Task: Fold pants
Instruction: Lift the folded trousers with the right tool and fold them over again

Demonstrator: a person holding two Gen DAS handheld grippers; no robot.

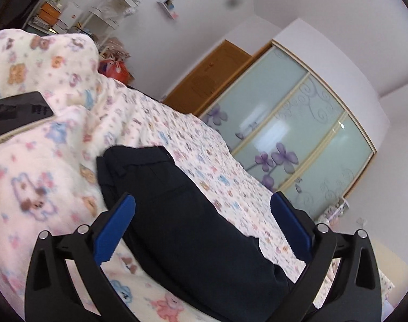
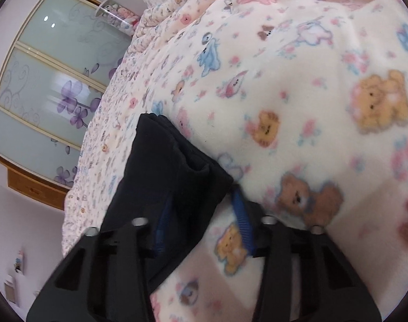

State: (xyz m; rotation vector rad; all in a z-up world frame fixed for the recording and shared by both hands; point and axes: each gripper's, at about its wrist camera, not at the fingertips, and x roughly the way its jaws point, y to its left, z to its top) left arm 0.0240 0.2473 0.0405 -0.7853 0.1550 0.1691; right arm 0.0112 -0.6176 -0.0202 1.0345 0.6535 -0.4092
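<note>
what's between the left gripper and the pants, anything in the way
Nothing visible. The left gripper is open, its blue fingers straddling the dark pants, which lie on the cartoon-print blanket. The black phone-like object lies well off to the side, away from the pants.

A cream blanket point(image 1: 56, 166) printed with bears and bunnies covers the bed, a black phone point(image 1: 15, 110) lies on it, and a wardrobe point(image 1: 298, 139) with frosted, flower-patterned doors stands beyond.
</note>
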